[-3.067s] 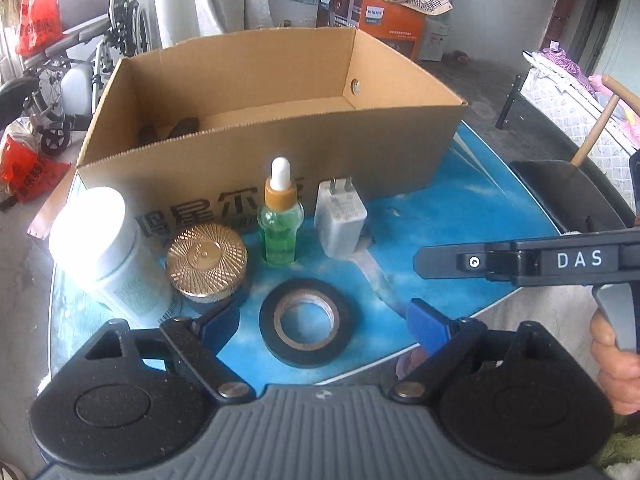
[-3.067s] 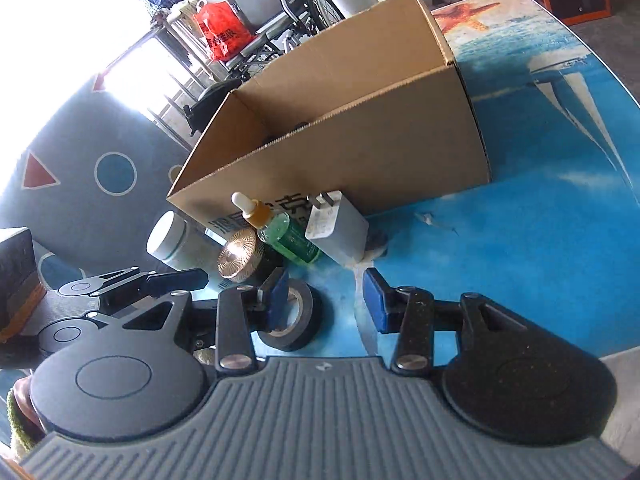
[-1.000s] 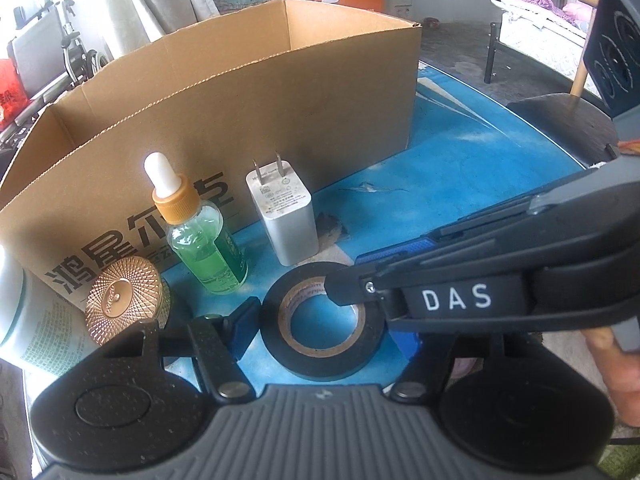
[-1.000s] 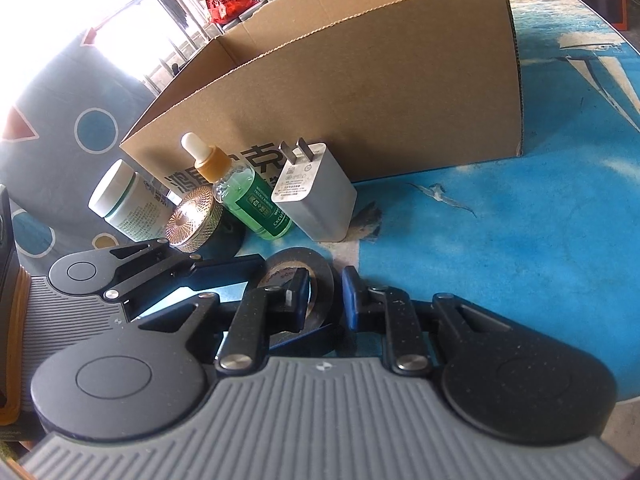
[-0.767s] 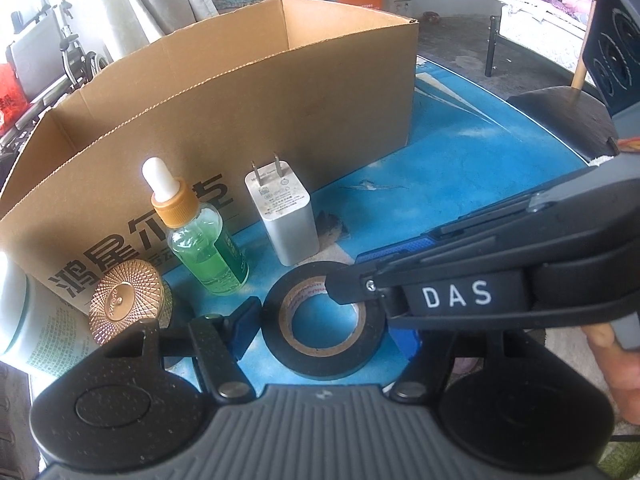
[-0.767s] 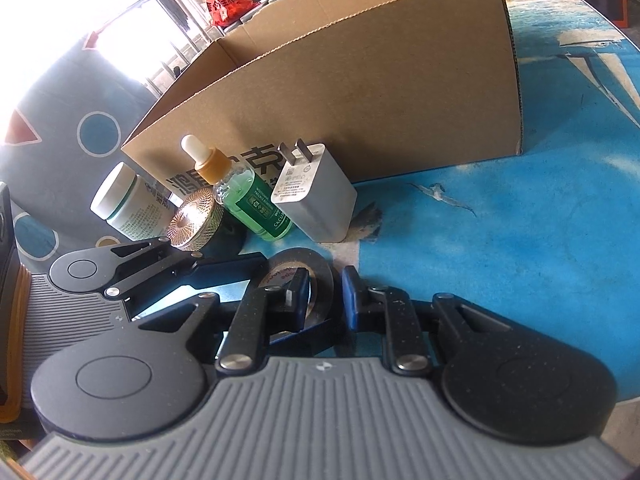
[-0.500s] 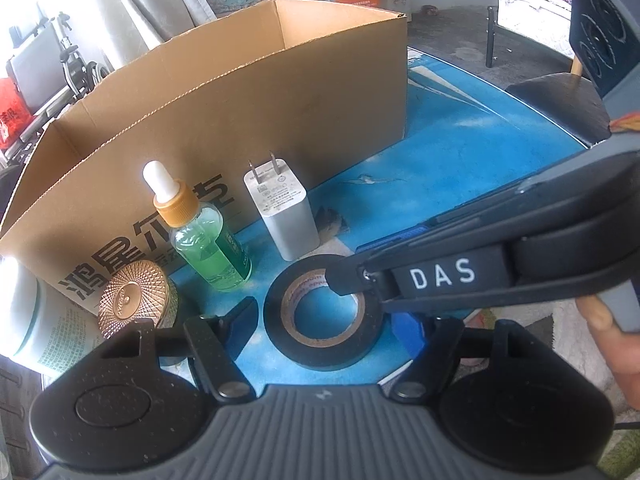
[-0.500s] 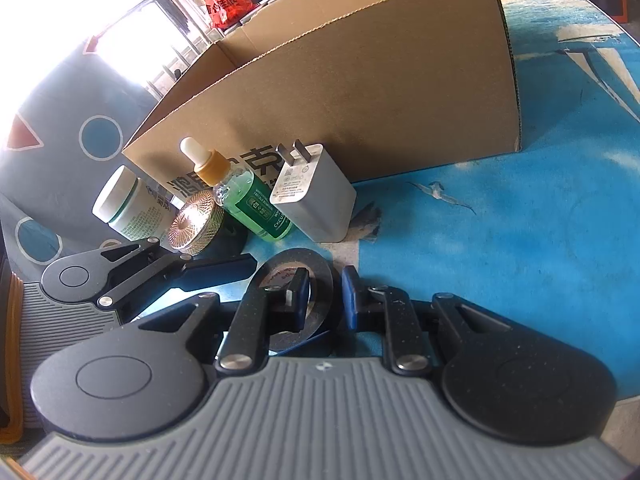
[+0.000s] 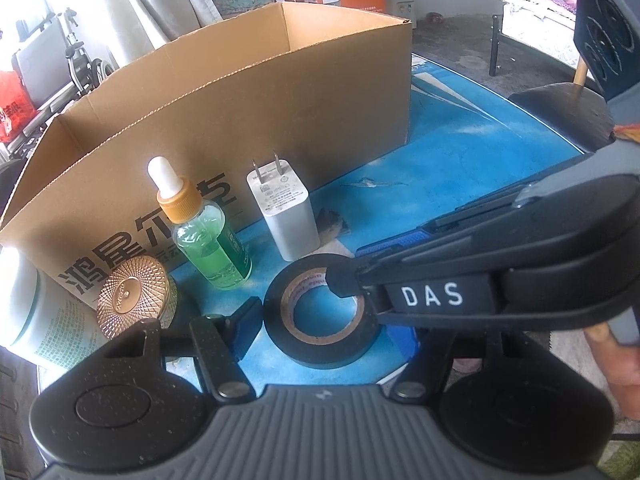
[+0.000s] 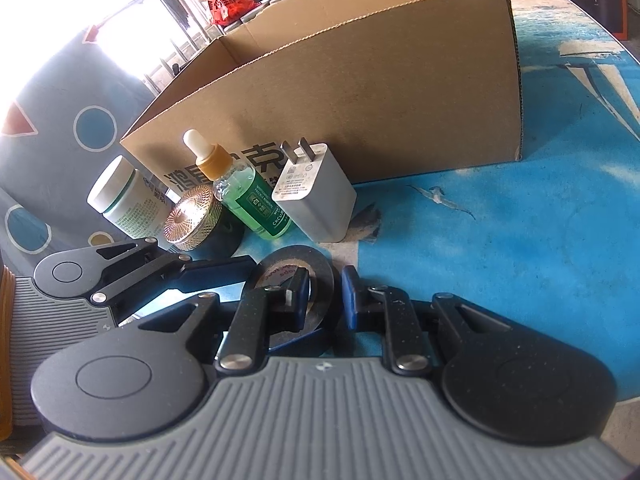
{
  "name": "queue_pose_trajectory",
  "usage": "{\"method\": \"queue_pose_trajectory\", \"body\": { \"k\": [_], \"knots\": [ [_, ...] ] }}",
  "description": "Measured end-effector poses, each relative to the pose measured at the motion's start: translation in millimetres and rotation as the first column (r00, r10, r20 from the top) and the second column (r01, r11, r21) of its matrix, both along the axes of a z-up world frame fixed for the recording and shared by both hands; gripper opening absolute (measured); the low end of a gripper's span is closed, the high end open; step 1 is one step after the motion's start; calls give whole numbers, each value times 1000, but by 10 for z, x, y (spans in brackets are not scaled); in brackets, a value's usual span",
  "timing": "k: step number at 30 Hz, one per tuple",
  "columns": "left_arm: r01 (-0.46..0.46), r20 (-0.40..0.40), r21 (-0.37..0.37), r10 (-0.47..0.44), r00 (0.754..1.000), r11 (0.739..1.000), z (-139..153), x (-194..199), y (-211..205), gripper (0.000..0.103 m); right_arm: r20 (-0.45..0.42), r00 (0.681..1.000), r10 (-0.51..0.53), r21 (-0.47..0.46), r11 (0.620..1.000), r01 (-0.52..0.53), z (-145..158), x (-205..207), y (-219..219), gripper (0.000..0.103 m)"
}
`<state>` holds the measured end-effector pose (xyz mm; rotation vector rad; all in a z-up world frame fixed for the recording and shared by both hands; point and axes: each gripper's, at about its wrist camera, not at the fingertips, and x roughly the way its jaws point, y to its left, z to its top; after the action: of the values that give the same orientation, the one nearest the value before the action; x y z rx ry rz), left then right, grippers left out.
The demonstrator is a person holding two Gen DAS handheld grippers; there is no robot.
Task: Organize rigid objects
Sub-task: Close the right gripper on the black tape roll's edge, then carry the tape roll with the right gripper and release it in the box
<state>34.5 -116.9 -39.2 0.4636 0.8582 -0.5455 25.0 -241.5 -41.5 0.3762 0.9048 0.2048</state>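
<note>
Right gripper (image 10: 325,296): clamped on the wall of the tape roll (image 9: 320,320), one finger inside its hole.
Left gripper (image 9: 328,322): jaws apart around the roll, just narrowed, not pressing.
Box (image 9: 280,92): beyond both grippers.
Left to do: dropper bottle (image 9: 208,236), charger (image 9: 286,220), gold-lidded jar (image 9: 134,296), white bottle (image 10: 120,196) on the surface (image 9: 460,168).

So the table (image 9: 472,168) has a blue sea-print top. Sitting on it: a big open cardboard box (image 9: 304,92) at 12 o'clock, and in front of it a row with a white jar (image 10: 120,196), a gold-lidded jar (image 9: 132,300), a green dropper bottle (image 9: 208,248) and a white charger (image 9: 286,216). The black tape roll (image 9: 320,320) is at 6 o'clock.
</note>
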Motion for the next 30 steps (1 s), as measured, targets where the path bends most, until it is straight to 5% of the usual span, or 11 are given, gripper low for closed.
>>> {"method": "queue_pose_trajectory", "body": {
  "k": [20, 30],
  "knots": [
    [14, 85, -30, -11, 996, 999, 275, -221, -51, 67, 63, 998, -24, -28, 999, 25, 247, -199, -29, 16],
    [56, 302, -88, -27, 953, 995, 1054, -287, -103, 67, 271, 962, -12, -105, 994, 42, 1059, -363, -47, 17]
  ]
}}
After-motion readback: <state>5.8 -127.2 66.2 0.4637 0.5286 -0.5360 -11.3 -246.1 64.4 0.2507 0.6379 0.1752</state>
